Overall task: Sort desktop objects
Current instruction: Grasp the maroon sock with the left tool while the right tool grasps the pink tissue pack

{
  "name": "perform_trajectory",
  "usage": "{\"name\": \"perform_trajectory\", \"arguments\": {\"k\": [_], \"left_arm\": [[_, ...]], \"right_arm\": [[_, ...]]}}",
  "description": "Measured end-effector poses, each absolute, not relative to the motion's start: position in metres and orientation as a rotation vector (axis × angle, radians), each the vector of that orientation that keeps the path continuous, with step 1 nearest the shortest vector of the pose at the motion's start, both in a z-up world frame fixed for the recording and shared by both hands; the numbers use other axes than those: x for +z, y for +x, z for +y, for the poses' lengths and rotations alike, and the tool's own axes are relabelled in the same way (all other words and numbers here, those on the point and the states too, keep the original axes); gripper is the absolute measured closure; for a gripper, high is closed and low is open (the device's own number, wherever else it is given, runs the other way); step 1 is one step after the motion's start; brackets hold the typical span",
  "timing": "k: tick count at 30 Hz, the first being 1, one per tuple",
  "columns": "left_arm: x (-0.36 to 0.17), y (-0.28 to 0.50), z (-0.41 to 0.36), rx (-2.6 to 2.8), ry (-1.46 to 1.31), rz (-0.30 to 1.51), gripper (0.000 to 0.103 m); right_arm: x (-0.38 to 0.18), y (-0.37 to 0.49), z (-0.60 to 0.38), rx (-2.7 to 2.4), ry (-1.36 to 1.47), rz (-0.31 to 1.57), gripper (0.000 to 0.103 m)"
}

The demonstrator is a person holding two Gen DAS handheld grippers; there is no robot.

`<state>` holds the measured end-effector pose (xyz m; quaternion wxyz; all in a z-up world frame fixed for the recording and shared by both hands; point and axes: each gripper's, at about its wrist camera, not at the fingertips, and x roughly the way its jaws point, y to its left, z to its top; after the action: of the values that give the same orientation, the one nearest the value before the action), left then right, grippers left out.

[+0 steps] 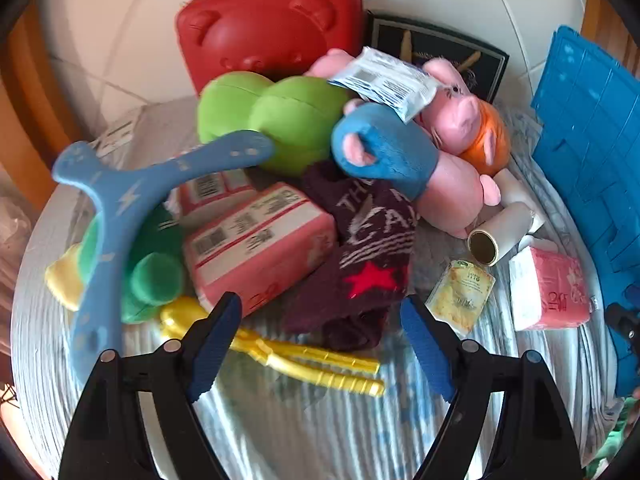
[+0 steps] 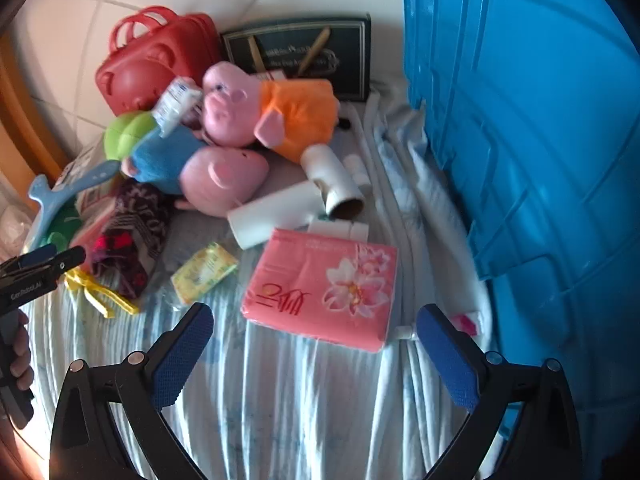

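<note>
Approach step: both tools spread, empty; right tool (image 2: 314, 354) just short of pink tissue pack (image 2: 320, 288), left tool (image 1: 320, 344) of maroon cloth (image 1: 360, 264); next, straddle and clamp

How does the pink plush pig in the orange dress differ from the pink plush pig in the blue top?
The pink plush pig in the orange dress lies farther back, near the dark green box; the pink plush pig in the blue top lies in front, nearer the grippers. A white printed packet rests on the blue one, while the orange one is uncovered. Both are soft pink toys lying in the pile.
</note>
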<state>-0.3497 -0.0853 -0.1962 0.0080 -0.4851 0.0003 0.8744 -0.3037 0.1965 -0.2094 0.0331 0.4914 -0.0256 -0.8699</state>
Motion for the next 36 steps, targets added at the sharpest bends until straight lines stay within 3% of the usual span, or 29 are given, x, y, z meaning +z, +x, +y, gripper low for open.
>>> {"name": "perform_trajectory", "arguments": {"k": [9, 11, 12, 14, 16, 18, 23, 24, 25, 26, 31, 36], "left_arm": [[-0.257, -0.409, -0.05, 2.599, -1.673, 0.091, 0.022], [-0.265, -0.41, -0.048, 2.596, -1.703, 0.11, 0.059], [-0.267, -0.409, -0.048, 2.605, -1.707, 0.141, 0.06], [-0.264, -0.4, -0.05, 2.629, -1.659, 0.146, 0.075], [-0.26, -0.389, -0.056, 2.639, -1.649, 0.139, 0.079], [-0.258, -0.378, -0.062, 2.632, -1.67, 0.094, 0.08], [-0.257, -0.333, -0.063, 2.574, -1.727, 0.108, 0.081], [-0.257, -0.325, -0.061, 2.566, -1.729, 0.135, 0.081], [-0.256, -0.318, -0.059, 2.558, -1.734, 0.157, 0.081], [-0.256, -0.313, -0.058, 2.55, -1.735, 0.169, 0.081], [-0.252, -0.313, -0.057, 2.563, -1.735, 0.132, 0.081], [-0.256, -0.324, -0.06, 2.572, -1.738, 0.124, 0.08]], "right_arm": [[-0.257, -0.332, 0.213, -2.605, 1.709, -0.129, 0.0], [-0.267, -0.337, 0.216, -2.589, 1.74, -0.145, 0.0], [-0.271, -0.339, 0.217, -2.579, 1.751, -0.163, 0.0], [-0.277, -0.34, 0.216, -2.523, 1.741, -0.236, 0.0], [-0.277, -0.336, 0.204, -2.487, 1.72, -0.21, 0.012], [-0.276, -0.331, 0.189, -2.428, 1.701, -0.167, 0.017], [-0.271, -0.307, 0.156, -2.194, 1.633, -0.181, 0.017], [-0.268, -0.304, 0.154, -2.199, 1.62, -0.156, 0.013], [-0.263, -0.301, 0.154, -2.239, 1.609, -0.104, 0.003], [-0.26, -0.301, 0.155, -2.279, 1.599, -0.059, 0.0], [-0.256, -0.317, 0.161, -2.347, 1.567, 0.136, 0.0], [-0.275, -0.338, 0.164, -2.294, 1.595, 0.218, 0.0]]}}
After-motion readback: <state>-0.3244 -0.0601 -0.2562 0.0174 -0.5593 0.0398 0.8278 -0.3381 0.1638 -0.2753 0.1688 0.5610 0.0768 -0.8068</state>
